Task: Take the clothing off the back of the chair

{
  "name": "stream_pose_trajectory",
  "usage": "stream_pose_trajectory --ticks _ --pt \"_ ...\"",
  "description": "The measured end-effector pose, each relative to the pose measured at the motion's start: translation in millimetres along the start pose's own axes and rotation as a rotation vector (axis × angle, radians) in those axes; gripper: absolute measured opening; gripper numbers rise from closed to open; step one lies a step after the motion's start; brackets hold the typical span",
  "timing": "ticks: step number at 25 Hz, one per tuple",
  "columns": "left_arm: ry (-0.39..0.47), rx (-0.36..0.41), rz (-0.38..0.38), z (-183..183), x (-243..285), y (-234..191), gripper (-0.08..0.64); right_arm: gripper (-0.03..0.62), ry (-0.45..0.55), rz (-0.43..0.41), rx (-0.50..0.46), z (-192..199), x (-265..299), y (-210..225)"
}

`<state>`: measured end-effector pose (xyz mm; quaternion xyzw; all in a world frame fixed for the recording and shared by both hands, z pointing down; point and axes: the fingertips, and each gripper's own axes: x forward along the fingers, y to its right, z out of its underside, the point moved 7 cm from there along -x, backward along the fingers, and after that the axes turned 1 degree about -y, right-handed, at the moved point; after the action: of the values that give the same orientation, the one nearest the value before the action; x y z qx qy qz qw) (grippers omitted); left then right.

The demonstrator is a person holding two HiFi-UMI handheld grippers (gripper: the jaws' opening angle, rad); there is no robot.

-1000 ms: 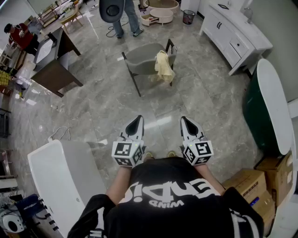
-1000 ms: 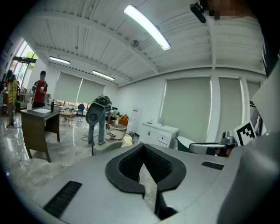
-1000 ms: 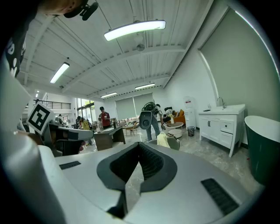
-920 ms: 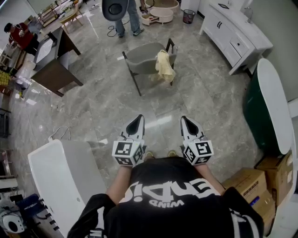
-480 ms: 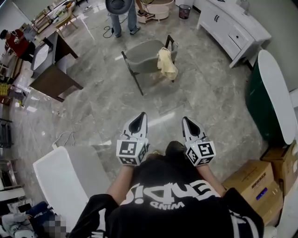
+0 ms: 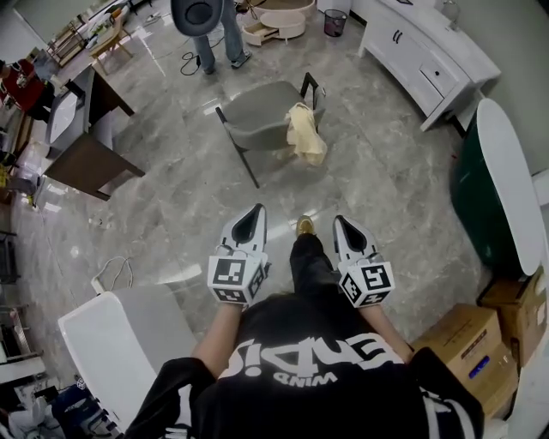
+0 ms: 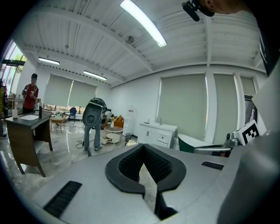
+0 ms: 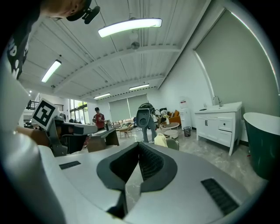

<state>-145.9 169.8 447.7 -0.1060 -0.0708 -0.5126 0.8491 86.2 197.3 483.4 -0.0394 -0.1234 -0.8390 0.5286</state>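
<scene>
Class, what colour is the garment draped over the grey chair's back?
Pale yellow garment; clearest in the head view.

White cabinet (image 6: pixel 429 53), green tub (image 6: pixel 467 206), possibly a bin (image 6: pixel 334 23)

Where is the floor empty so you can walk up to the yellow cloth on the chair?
The marble floor is bare between the grey chair and the green bathtub, right beside the yellow clothing, and between the chair and the dark desk. It is crowded behind the chair, where a person stands.
</scene>
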Motion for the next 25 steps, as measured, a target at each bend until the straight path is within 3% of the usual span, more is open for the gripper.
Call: stream_pose_trajectory --ticks 15,25 --pt "-0.002 -0.023 -0.085 -77.3 196.1 -85.0 0.015 0.014 -0.024 -0.123 -0.042 -88.0 218.9 114.1" --pt "-0.028 -0.050 -0.122 -93.6 258.6 -124.5 0.015 0.015 -0.099 -0.206 -0.062 -109.4 306.6 128.6"
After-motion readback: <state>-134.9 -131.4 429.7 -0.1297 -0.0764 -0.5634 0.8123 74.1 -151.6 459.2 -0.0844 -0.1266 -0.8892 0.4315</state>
